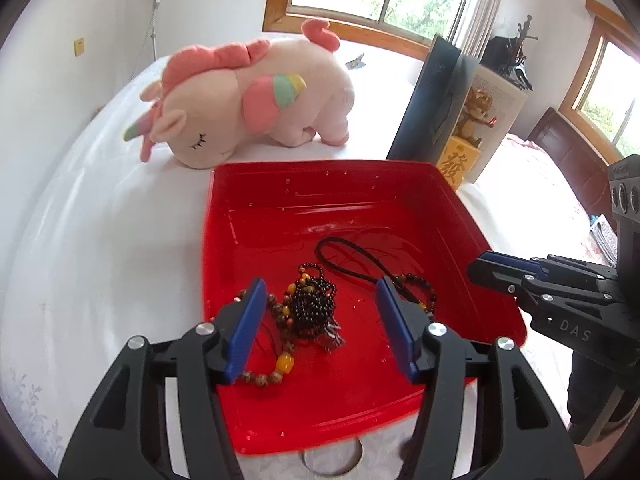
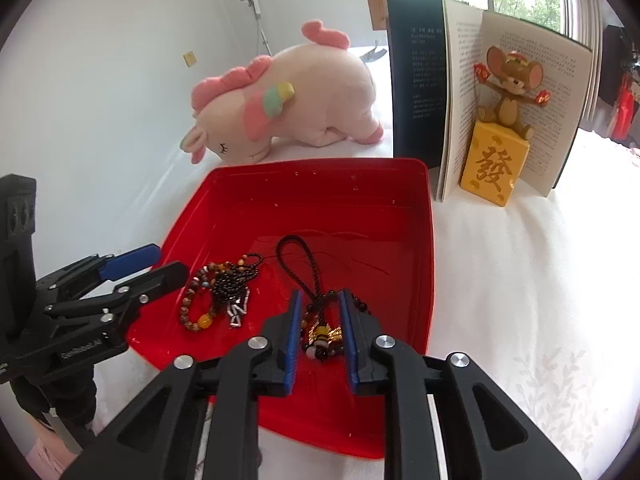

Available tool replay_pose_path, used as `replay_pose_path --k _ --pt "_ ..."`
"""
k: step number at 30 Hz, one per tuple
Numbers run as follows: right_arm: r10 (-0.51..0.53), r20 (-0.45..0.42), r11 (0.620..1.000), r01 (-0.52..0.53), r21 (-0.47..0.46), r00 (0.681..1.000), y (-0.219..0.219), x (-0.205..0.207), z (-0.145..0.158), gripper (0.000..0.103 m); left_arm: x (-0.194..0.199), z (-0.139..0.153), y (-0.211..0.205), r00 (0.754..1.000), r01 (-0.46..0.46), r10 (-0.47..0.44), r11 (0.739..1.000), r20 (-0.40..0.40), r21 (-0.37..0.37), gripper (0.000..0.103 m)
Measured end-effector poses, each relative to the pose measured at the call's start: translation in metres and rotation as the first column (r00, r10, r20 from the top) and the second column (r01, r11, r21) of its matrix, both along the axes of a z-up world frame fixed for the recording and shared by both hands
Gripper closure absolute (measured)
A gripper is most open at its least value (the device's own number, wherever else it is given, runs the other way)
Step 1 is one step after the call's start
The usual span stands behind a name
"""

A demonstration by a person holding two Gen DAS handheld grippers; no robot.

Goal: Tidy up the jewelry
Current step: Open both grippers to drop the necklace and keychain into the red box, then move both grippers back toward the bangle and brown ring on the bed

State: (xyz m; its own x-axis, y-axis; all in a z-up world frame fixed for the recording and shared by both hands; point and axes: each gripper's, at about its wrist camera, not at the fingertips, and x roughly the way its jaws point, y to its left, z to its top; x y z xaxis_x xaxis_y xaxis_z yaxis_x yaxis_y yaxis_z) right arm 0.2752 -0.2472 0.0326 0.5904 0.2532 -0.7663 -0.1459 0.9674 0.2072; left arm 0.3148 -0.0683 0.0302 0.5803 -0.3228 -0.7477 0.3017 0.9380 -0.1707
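Left tongs [image 1: 320, 320] wide, right tongs [image 2: 320, 328] narrow – both empty over beads [image 1: 312, 304] (already dropped) near red tray's [image 1: 280, 184] front edge.

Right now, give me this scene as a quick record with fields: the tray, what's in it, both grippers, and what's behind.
container: red tray on a white cloth
contents: beaded bracelets, a dark bead cluster, a black cord charm
left gripper: open above the bead cluster, pads clear of it
right gripper: narrowly open, the charm's beads between its pads; contact unclear
behind: plush unicorn, open book, mouse figurine on a yellow block
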Motion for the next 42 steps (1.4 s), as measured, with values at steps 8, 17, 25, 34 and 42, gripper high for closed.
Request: replay_pose_path --k 8,17,25,34,42 --pt "-0.008 0.105 0.999 0.012 -0.039 0.994 0.007 -0.038 0.021 0.022 -0.04 0.024 0.007 0.995 -0.002 0.001 1.0 0.097 0.007 0.012" --pt "-0.052 0.207 0.994 0.07 -0.082 0.977 0.002 -0.085 0.032 0.004 -0.082 0.036 0.019 0.989 -0.009 0.008 1.0 0.145 0.005 0.009" --pt "-0.049 0.17 0.995 0.062 -0.072 0.984 -0.001 -0.115 0.015 0.004 -0.111 0.019 0.036 0.992 -0.055 0.052 0.998 0.117 0.018 0.008" --pt "0.075 0.048 0.987 -0.081 0.137 0.996 -0.002 -0.137 -0.011 0.004 -0.115 -0.033 0.051 0.993 -0.101 0.106 0.992 -0.049 0.079 0.008" --pt "0.111 -0.034 0.986 -0.106 0.131 0.993 0.009 -0.13 -0.031 0.033 -0.091 -0.064 0.045 0.979 -0.107 0.129 0.984 -0.158 0.142 0.008"
